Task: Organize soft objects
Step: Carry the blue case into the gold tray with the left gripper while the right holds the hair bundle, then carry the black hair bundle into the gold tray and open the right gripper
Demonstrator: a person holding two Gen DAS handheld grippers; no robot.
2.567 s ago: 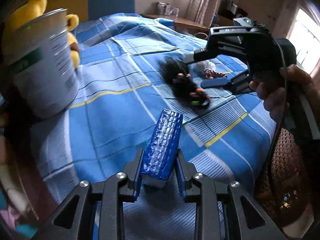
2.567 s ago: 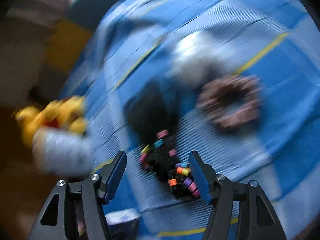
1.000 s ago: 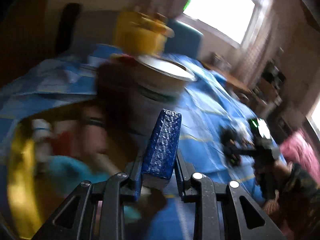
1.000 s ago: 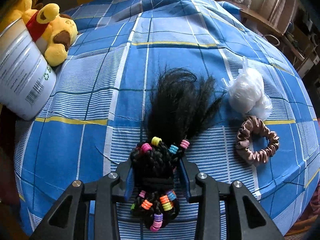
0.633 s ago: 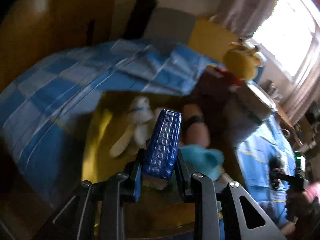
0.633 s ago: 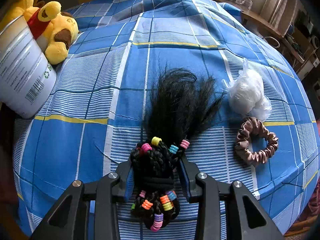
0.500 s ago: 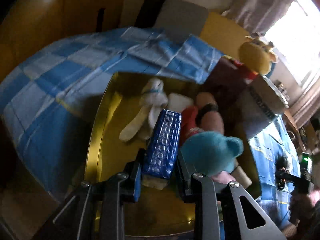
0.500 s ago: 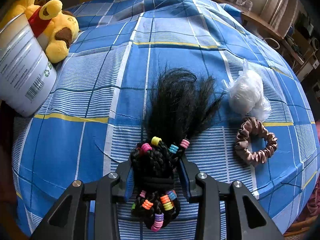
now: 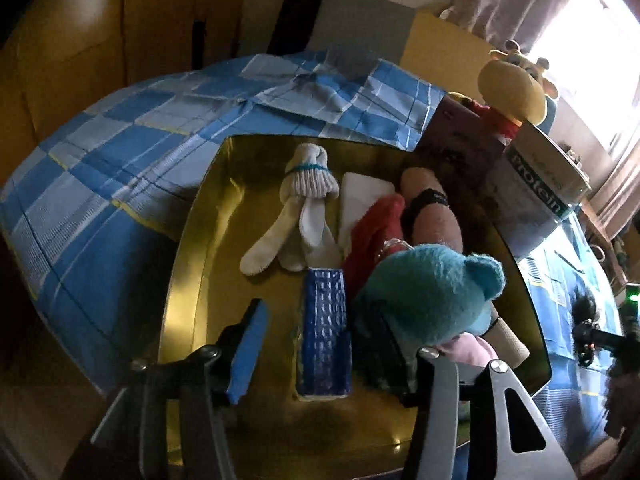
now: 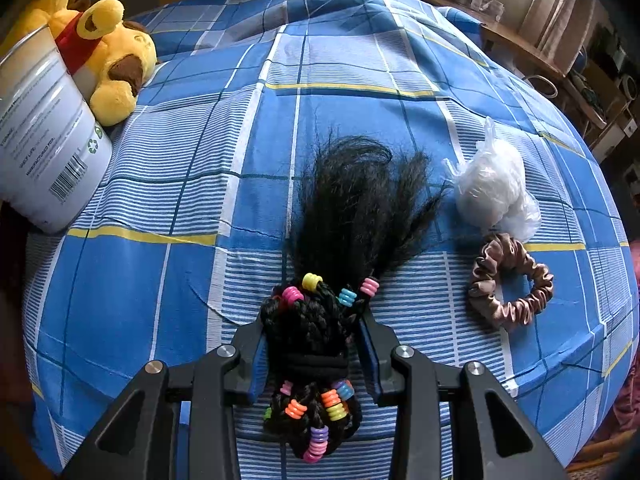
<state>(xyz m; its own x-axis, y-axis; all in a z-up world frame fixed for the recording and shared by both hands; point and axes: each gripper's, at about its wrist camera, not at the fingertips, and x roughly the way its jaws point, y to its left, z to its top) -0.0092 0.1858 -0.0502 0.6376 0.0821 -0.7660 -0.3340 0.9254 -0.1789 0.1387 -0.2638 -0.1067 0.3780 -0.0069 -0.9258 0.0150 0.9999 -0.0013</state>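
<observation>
In the left wrist view my left gripper is open over a gold tray. The blue sponge lies on the tray between the fingers, free of them. White socks, a red cloth and a teal plush also lie in the tray. In the right wrist view my right gripper is shut on a black braided hairpiece with coloured beads, lying on the blue checked bed.
A brown scrunchie and a white plastic bag lie right of the hairpiece. A white can and a yellow plush bear stand at the left. The can stands beside the tray's right edge.
My left gripper swung from the bed to the tray, lowered the blue sponge onto it and opened. My right gripper closed on the hairpiece and has stayed still since.
</observation>
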